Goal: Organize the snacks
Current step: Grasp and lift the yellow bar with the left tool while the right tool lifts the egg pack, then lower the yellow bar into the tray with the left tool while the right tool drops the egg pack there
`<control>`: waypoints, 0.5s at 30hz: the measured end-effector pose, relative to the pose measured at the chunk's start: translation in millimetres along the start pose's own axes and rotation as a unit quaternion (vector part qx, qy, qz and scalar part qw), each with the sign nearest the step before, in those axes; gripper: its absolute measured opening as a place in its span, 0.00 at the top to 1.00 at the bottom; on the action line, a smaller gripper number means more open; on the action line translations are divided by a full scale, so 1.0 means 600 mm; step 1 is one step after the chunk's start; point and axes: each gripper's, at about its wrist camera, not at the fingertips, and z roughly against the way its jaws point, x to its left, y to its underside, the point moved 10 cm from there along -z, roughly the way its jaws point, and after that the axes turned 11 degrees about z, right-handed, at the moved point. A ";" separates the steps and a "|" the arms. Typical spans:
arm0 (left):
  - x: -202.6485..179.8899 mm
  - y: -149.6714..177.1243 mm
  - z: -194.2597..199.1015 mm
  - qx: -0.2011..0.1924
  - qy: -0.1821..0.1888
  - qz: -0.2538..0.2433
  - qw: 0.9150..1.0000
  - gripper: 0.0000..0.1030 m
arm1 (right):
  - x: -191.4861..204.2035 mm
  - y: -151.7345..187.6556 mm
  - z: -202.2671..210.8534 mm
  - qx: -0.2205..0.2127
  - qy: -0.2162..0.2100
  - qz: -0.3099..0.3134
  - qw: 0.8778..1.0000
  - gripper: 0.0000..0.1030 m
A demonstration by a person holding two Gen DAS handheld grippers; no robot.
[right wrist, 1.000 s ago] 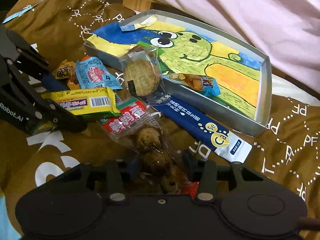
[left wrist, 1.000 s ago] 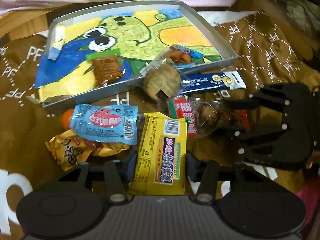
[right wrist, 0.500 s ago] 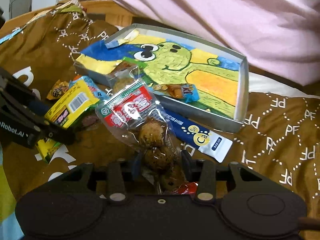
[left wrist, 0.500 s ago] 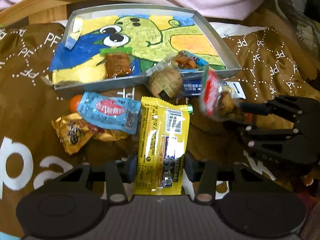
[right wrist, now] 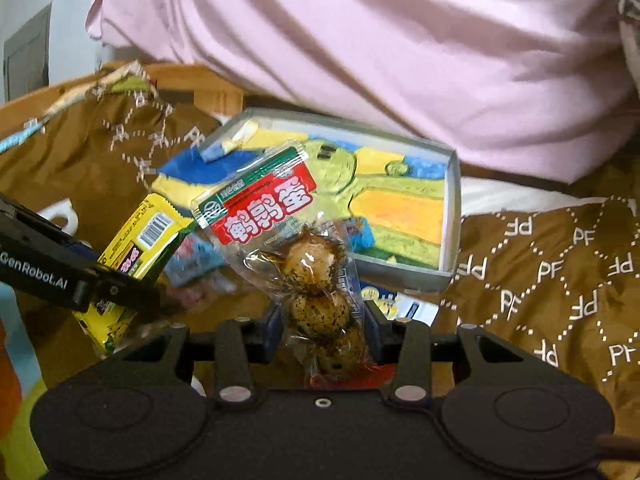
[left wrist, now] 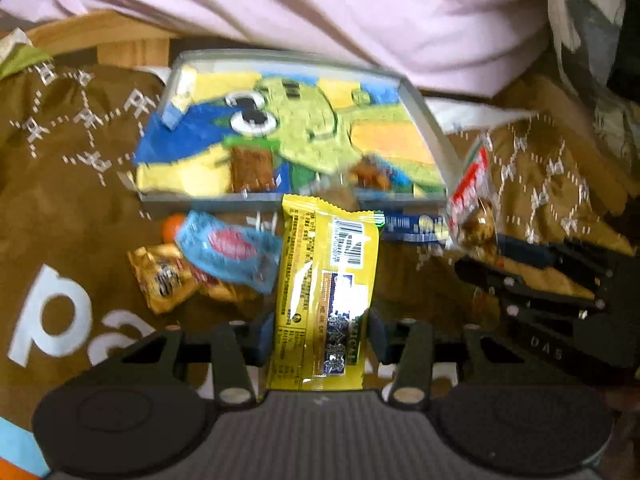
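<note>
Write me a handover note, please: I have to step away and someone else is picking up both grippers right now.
Left gripper: shut on the yellow packet, held above the brown cloth.
Right gripper: shut on the clear egg pack, held up in front of the tray.
In the tray: a brown snack and an orange-brown one, both blurred.
On the cloth, beside the tray: blue packet, gold packet, long blue stick pack.
Left to do: probably set down both held packs in the tray, then collect the ones on the cloth.
</note>
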 end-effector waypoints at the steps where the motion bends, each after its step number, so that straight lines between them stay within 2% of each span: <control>1: 0.000 -0.009 0.005 -0.007 -0.001 0.003 1.000 0.51 | -0.002 -0.007 0.004 -0.006 0.003 -0.004 1.000 0.58; 9: 0.005 -0.094 0.045 -0.065 0.000 0.024 0.998 0.51 | -0.016 -0.084 0.036 -0.060 0.014 -0.023 0.998 0.58; 15: -0.001 -0.182 0.056 -0.095 0.005 0.035 0.995 0.51 | -0.040 -0.179 0.048 -0.086 0.037 -0.022 0.995 0.58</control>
